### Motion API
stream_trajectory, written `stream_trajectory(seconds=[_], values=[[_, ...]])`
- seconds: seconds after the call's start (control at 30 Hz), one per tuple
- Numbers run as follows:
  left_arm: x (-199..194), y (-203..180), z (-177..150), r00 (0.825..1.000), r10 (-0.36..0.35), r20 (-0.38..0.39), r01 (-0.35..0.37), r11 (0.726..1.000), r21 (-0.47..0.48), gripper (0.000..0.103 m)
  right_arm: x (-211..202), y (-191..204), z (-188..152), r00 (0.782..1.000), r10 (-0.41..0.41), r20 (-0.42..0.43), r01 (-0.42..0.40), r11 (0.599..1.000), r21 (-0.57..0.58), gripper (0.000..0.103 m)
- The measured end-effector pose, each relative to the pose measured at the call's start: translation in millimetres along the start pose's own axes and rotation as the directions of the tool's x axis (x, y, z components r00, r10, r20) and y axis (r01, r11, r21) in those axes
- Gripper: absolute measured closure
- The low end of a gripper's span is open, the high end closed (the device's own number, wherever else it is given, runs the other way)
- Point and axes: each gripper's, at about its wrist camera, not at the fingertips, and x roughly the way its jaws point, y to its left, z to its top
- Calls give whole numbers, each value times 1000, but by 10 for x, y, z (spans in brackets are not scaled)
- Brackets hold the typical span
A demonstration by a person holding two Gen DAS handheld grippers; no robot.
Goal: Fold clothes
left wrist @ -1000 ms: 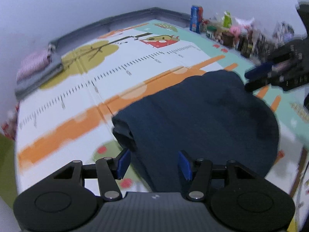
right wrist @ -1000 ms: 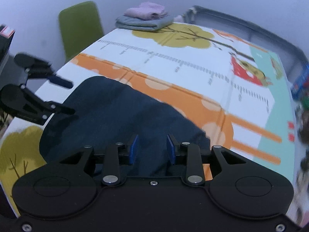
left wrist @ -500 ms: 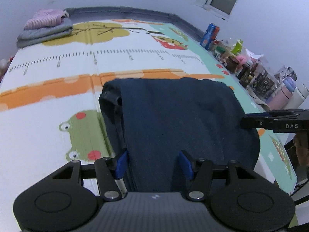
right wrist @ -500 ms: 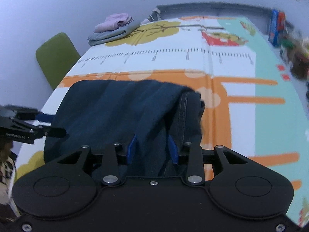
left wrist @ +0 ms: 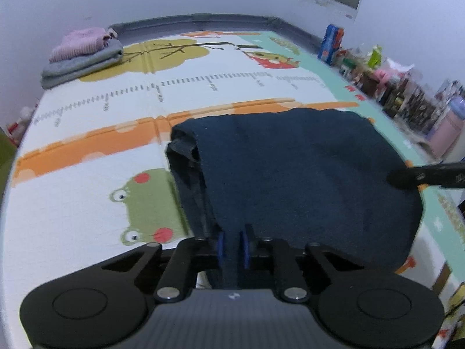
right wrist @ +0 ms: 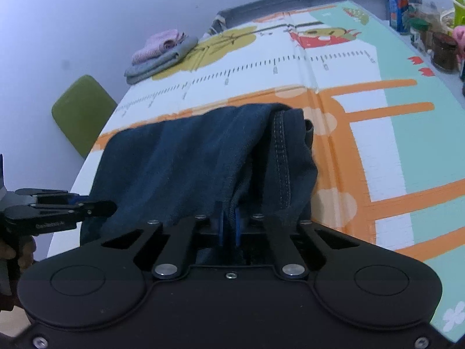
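Right claw (right wrist: pixel 229 226): blue pads pinched together on the near edge of the dark blue garment (right wrist: pixel 189 160), which lies ahead of it on the patterned mat (right wrist: pixel 363 93). Left claw (right wrist: pixel 87 205): at the garment's left edge, far left of the right claw. Folded clothes stack (right wrist: pixel 159 55): far ahead-left.

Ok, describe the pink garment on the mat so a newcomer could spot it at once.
Start from the big cartoon play mat and follow the printed ruler to its far left corner by the grey raised border. There sits a small stack of folded clothes: the pink ribbed garment lies on top of a folded grey one. It is the only pink cloth on the mat.
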Motion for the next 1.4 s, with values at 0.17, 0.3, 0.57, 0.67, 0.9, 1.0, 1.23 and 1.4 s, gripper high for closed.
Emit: stream_trajectory(seconds=[0.17,0.3,0.57,0.67,0.9,1.0,1.23,1.4], values=[[65,-14,22,994,106,-24,-105,993,45,91,-146,-61,42,1000,-4,-15,4,1000,2,100],[246,76,-40,983,154,-100,-152,988,28,98,-20,-156,39,996,-69,-57,69,998,-4,100],[12,262,-68,998,56,-17,-57,994,-95,92,-39,-401,-53,1000,18,13,-20,986,168,90],[-182,207,-70,998,41,55,-36,995,-91,84,-201,-427,-63,997,32,70,-44,982,186,85],[-445,62,-353,989,-70,130,88,986,-140,54,-482,-264,-414,995,55,84,-67,987,148,79],[-442,-68,-569,987,-96,126,113,984,-139,54,-476,-233,-707,995,85,55,-94,978,184,77],[-366,-192,-918,992,-74,102,88,985,-147,54,-405,-212,-1105,998,61,32,-67,970,234,77],[-329,-262,-973,993,-59,101,71,991,-116,54,-364,-238,-1134,998,59,31,-64,972,226,77]])
